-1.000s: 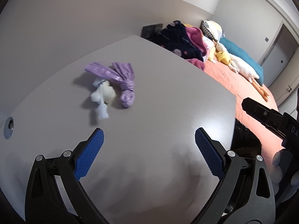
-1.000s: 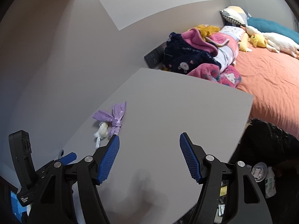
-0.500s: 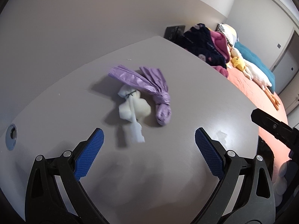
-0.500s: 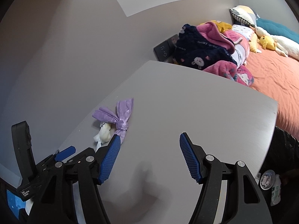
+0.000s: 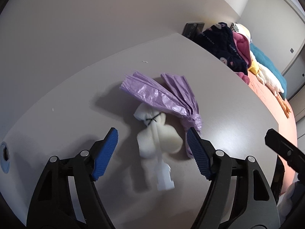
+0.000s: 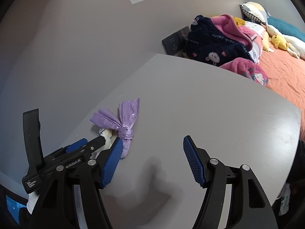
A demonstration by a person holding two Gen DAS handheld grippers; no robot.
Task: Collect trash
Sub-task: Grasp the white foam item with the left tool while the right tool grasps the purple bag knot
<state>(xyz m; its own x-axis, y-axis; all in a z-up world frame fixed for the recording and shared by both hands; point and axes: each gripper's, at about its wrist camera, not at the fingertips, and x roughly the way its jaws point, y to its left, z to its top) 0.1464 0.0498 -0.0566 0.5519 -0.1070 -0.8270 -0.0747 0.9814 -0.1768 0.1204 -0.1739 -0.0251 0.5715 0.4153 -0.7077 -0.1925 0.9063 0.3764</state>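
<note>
Between wide left gripper (image 5: 152,148) pads, blurred white wad (image 5: 160,139); right gripper (image 6: 151,159) wide.

A knotted purple plastic bag (image 5: 167,99) lies flat on the grey desk (image 5: 219,87), its two pleated ends fanned out toward the wall. Touching it, partly under one flap, sits a crumpled white wad (image 5: 158,133) with a thin black thread across it.

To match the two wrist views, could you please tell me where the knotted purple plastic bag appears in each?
Left wrist view: the purple bag lies centre frame, just beyond the open left gripper, beside white crumpled trash.
Right wrist view: lower left, by the right gripper's left fingertip.
Shared landmark: the navy rabbit blanket.
</note>
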